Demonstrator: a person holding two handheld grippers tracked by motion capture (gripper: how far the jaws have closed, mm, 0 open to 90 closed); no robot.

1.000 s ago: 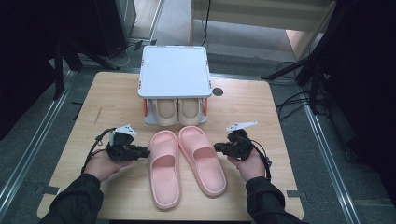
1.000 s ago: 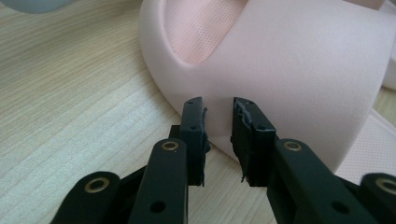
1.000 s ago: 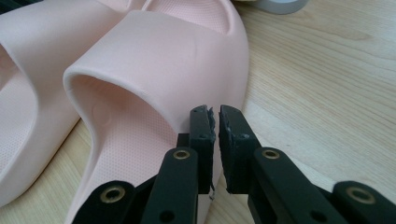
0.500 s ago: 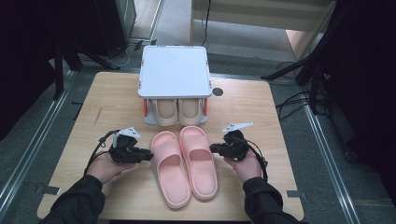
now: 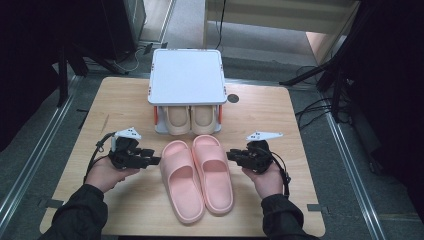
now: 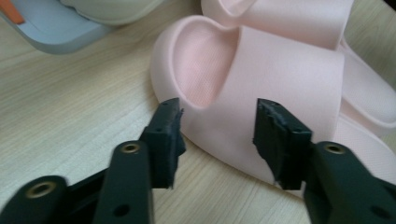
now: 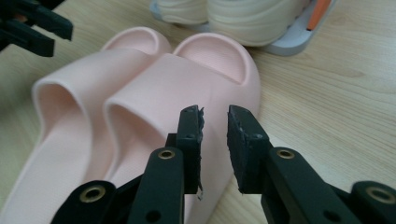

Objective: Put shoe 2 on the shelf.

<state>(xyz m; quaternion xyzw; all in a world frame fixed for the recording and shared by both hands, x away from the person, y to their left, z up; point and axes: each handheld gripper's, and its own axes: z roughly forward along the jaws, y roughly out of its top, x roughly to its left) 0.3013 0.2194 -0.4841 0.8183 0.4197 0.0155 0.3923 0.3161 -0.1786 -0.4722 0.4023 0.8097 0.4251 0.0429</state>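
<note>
Pink slippers [image 5: 197, 175] lay side by side at the centre of the wooden table [image 5: 310, 125], toes just short of the white shoe rack [image 5: 186, 82] holding a cream pair [image 5: 189, 119] in the upper middle of the frame. Left gripper [image 5: 156, 161], jaws just opened wide, and right gripper [image 5: 231, 155], jaws just opened to a narrow gap, flanked the pair's outer edges, gripping nothing. Whether either tip touched a sole was hard to tell; bare tabletop lay open toward the left and right frame edges.

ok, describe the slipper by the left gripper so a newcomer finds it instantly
Start at the white two-tier rack at the wooden table's far edge. In front of it lie two pink slippers side by side. It is the left pink slipper, reaching nearer the person than its twin; the rack's pair is beige.
</note>
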